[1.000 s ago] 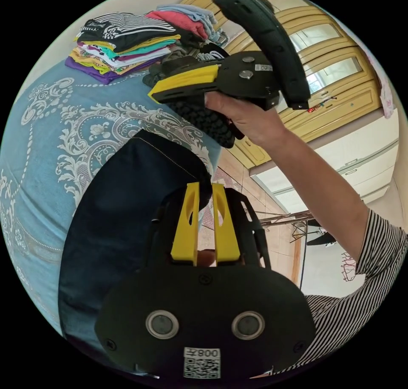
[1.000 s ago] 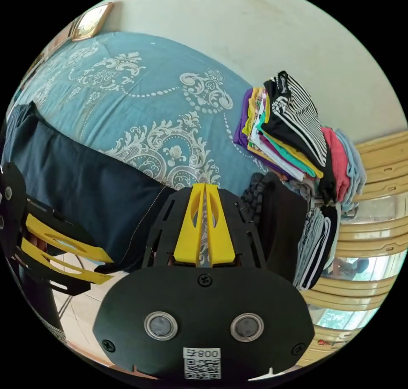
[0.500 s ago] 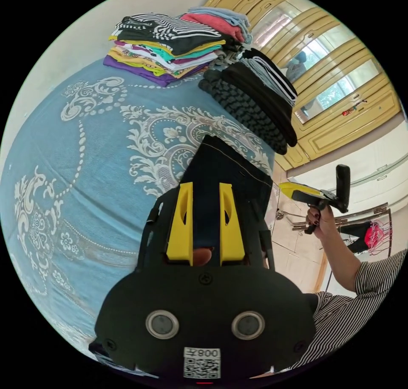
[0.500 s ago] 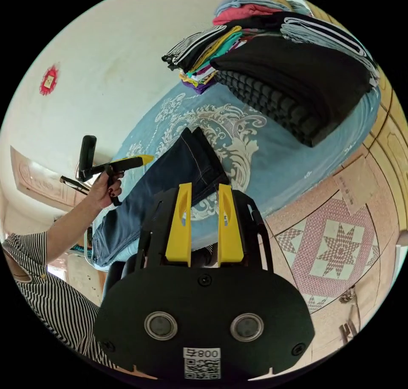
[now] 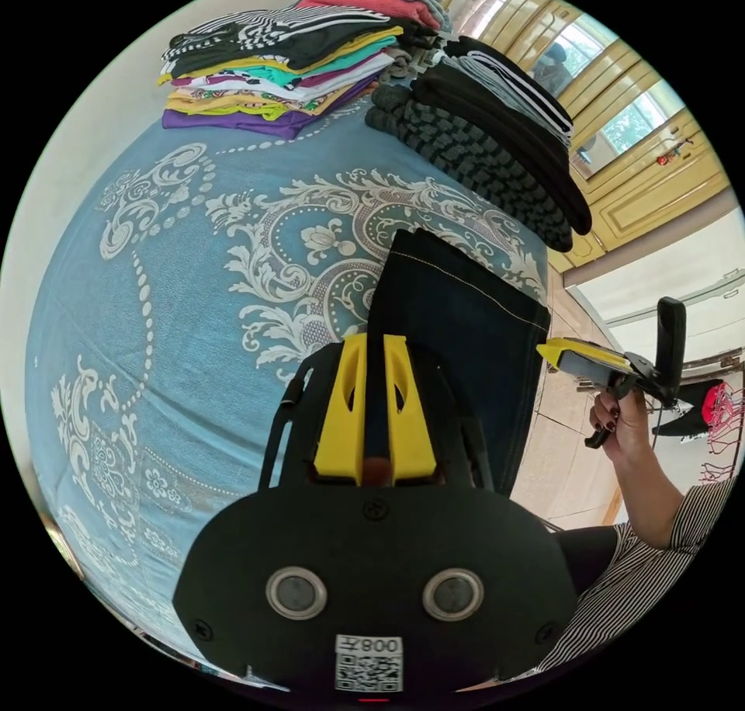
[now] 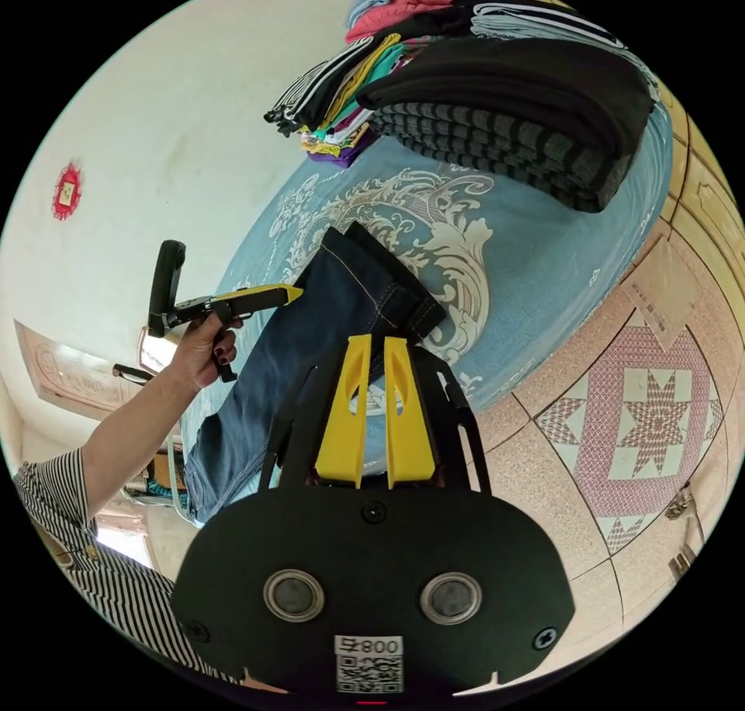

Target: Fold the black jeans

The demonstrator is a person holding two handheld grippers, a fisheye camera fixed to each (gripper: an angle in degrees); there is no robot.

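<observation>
The black jeans (image 5: pixel 458 331) lie folded lengthwise on a blue patterned bedspread (image 5: pixel 155 315), one leg end pointing at the stacked clothes. My left gripper (image 5: pixel 376 340) has its jaws drawn close, with the jeans' long edge between them. In the right gripper view that left gripper (image 6: pixel 291 292) is held by a hand and pinches the far edge of the jeans (image 6: pixel 341 307). My right gripper (image 6: pixel 378 340) is shut on the near edge by the hem corner. The left gripper view has the right gripper (image 5: pixel 547 346) at the bed's side.
A colourful pile of folded clothes (image 5: pixel 279 74) and a dark folded stack (image 5: pixel 481 144) sit at the bed's far end. Tiled floor (image 6: pixel 621 431) runs beside the bed (image 6: pixel 528 253). Yellow cupboards (image 5: pixel 644 191) stand behind. A striped sleeve (image 6: pixel 85 525) reaches in.
Both grippers were wide open half a second ago and have since narrowed onto opposite edges of the jeans. A second ago the right gripper was up near the clothes stacks.
</observation>
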